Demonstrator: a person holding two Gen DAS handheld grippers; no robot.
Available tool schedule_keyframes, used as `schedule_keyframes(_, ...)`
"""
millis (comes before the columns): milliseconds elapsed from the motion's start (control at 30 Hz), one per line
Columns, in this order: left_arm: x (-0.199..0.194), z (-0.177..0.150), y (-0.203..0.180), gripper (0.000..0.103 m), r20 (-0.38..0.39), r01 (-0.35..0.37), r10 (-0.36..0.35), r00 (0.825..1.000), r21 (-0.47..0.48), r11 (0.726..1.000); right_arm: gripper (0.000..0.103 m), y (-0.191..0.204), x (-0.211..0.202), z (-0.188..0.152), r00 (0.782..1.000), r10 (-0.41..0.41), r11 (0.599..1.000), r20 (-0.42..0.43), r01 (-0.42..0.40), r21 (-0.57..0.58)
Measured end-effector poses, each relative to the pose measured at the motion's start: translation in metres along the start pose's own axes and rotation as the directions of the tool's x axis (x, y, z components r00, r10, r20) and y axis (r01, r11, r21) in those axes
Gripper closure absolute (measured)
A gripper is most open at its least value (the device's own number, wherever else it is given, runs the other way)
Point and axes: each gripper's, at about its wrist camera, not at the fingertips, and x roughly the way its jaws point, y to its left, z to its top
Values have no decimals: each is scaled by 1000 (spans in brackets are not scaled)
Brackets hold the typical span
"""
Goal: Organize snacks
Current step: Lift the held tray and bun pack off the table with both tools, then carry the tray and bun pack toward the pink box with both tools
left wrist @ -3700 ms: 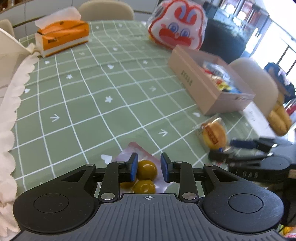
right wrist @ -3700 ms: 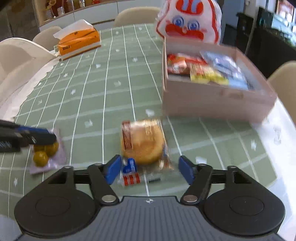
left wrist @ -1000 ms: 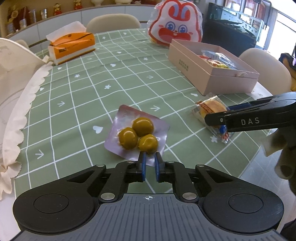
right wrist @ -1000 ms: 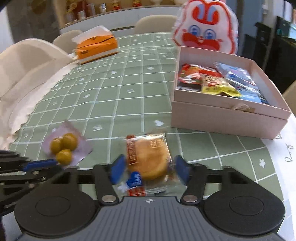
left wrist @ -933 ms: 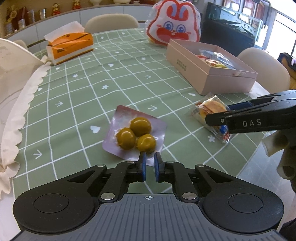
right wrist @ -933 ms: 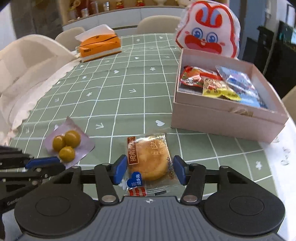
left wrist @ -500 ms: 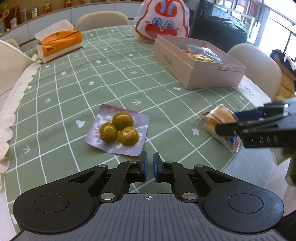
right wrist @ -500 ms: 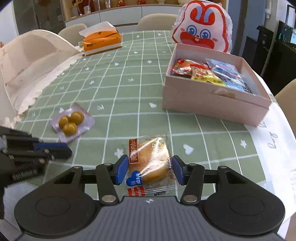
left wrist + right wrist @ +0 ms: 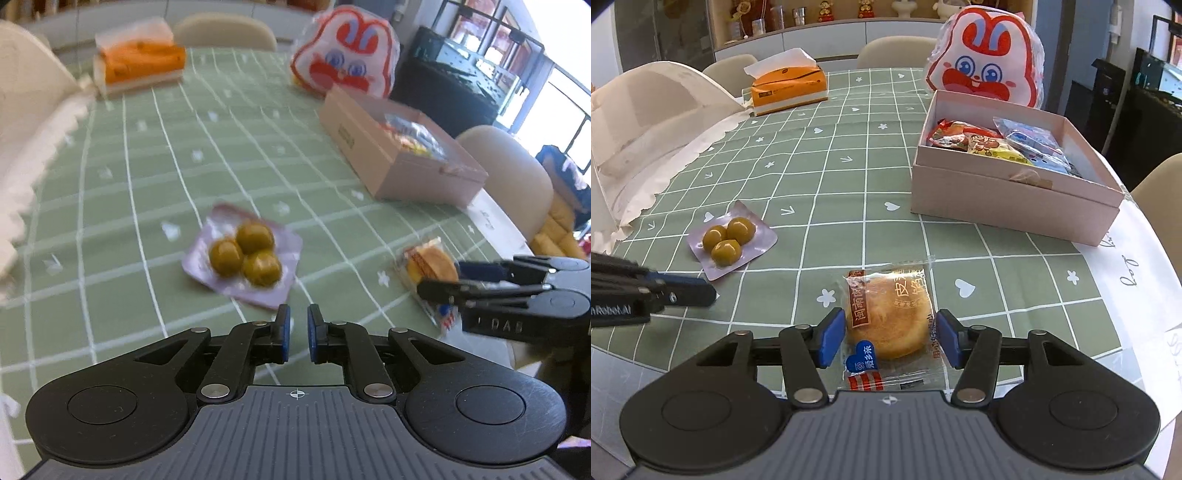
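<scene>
Wrapped pastry [image 9: 891, 318] is lying flat on the green checked tablecloth [image 9: 820, 177] near the front table edge, its clear wrapper running back under the tool body. Right gripper [image 9: 890, 339] is straddling it, blue fingers [image 9: 829, 338] spread wide on either side of the cake, not visibly touching the film, nothing clamped. Risk here: if the fingers are closing on the cake itself they are likely crushing a soft pastry; if closing only on slack wrapper, the film is likely slipping out on the lift. The table edge is close, so a nudge toward the camera could be sending it off the table. Purple pack of three green balls [image 9: 243, 254] is lying flat further left, just ahead of the left gripper [image 9: 297, 334], whose fingers are nearly together with only a narrow gap, holding nothing (left view is motion-blurred, so contact with the pack edge cannot be judged, though it looks apart). Flat foil offers little to pinch; a low approach is likely just pushing it along the cloth. Pink box [image 9: 1015, 192] is sitting well apart to the right rear, open, already holding several packets [image 9: 997, 144]; a drop onto that pile could be spilling over the rim. Rabbit-face bag [image 9: 984, 70] is standing behind the box, tissue box [image 9: 788, 88] far left rear.
</scene>
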Motion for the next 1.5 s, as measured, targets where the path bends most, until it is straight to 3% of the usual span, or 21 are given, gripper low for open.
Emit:
schedule_keyframes(100, -7, 8, -8, 85, 77, -62, 59, 995, 43, 997, 47, 0, 1, -1, 1000, -1, 1000, 0, 1, -1)
schedule_keyframes(200, 2, 19, -8, 84, 81, -146, 141, 987, 61, 987, 46, 0, 2, -2, 1000, -5, 1000, 0, 5, -3)
schedule_keyframes(333, 19, 23, -10, 84, 63, -157, 150, 987, 120, 980, 40, 5, 4, -5, 1000, -9, 1000, -21, 8, -28)
schedule_keyframes(533, 28, 13, -21, 71, 57, -176, 167, 984, 214, 961, 39, 8, 4, -11, 1000, -6, 999, -21, 5, -42)
schedule_keyframes(900, 41, 28, -28, 70, 29, -232, 230, 973, 158, 960, 34, -2, 11, 2, 999, 25, 994, -48, -20, 109)
schedule_keyframes(1033, 44, 27, -29, 70, 55, -242, 236, 970, 165, 956, 34, 3, 17, 6, 999, -7, 996, -51, 11, 86)
schedule_keyframes(1067, 45, 26, -29, 70, 61, -242, 235, 970, 171, 955, 39, 5, 18, 7, 998, -12, 998, -56, 16, 68)
schedule_keyframes(1133, 44, 27, -28, 77, 72, -255, 246, 967, 172, 952, 48, 9, 17, 9, 998, -18, 999, -59, 20, 29)
schedule_keyframes(1300, 40, 18, -27, 79, 116, -238, 216, 970, 235, 942, 48, 12, 5, 9, 999, 5, 1000, -38, -6, -15)
schedule_keyframes(1433, 32, 17, -27, 83, 106, -178, 158, 982, 225, 958, 48, 8, -7, 10, 1000, 4, 1000, -14, -4, -29)
schedule_keyframes(1467, 29, 16, -29, 86, 105, -168, 147, 984, 230, 959, 48, 5, -10, 10, 1000, 2, 1000, -10, -2, -29)
schedule_keyframes(1500, 27, 14, -31, 98, 107, -157, 135, 985, 236, 959, 48, 2, -13, 11, 1000, -2, 1000, -6, 2, -27)
